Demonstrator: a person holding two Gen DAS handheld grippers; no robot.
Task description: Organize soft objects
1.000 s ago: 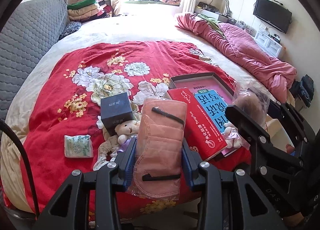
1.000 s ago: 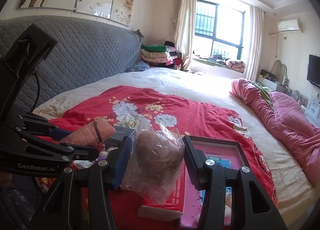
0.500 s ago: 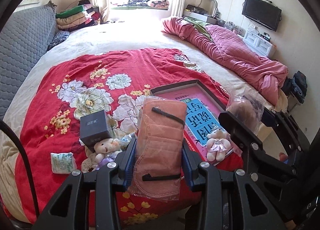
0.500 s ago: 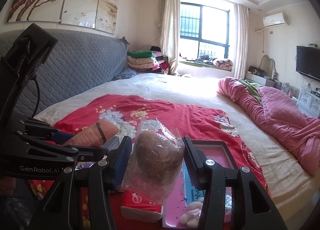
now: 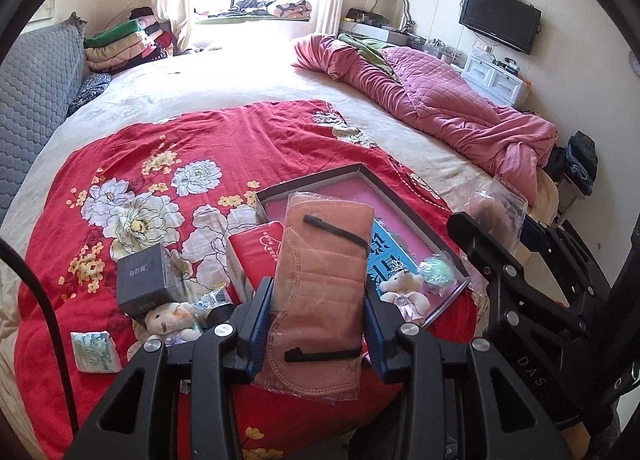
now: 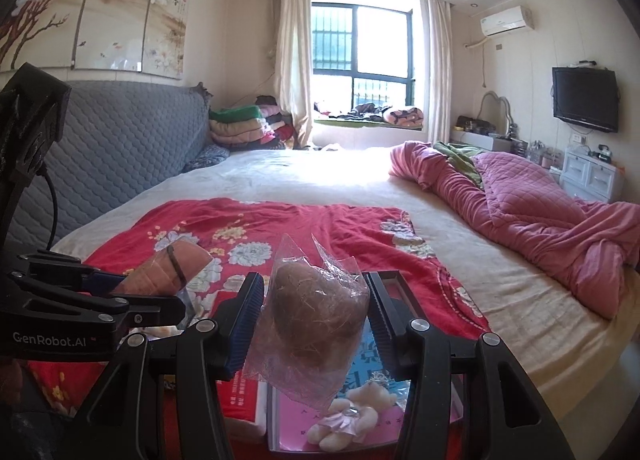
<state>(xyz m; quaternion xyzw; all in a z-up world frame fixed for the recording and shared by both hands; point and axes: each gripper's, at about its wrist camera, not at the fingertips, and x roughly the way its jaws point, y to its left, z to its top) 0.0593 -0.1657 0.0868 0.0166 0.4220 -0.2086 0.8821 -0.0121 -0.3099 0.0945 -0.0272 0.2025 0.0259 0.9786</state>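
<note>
My left gripper [image 5: 318,316] is shut on a pink mask pack [image 5: 322,288] and holds it above the bed's near edge; the gripper also shows in the right wrist view [image 6: 120,288]. My right gripper [image 6: 314,320] is shut on a clear bag with a brown fuzzy ball [image 6: 316,320]; that bag also shows at the right of the left wrist view [image 5: 494,212]. A pink-lined box lid [image 5: 360,176] lies on the red floral quilt [image 5: 140,164]. In it lie a small teddy in a pink dress [image 5: 402,290], a green ball [image 5: 438,274] and a blue book [image 5: 386,256].
A red tissue pack [image 5: 252,256] leans on the lid's left edge. A dark box [image 5: 142,278], a second teddy [image 5: 168,320] and a white-green packet [image 5: 94,352] lie at the left. A pink duvet [image 5: 440,108] is bunched at the right. A grey headboard [image 6: 128,156] stands at the left.
Both grippers have swung to the right over the bed while holding their objects. The box lid and the teddy in it have come closer to the middle of the views.
</note>
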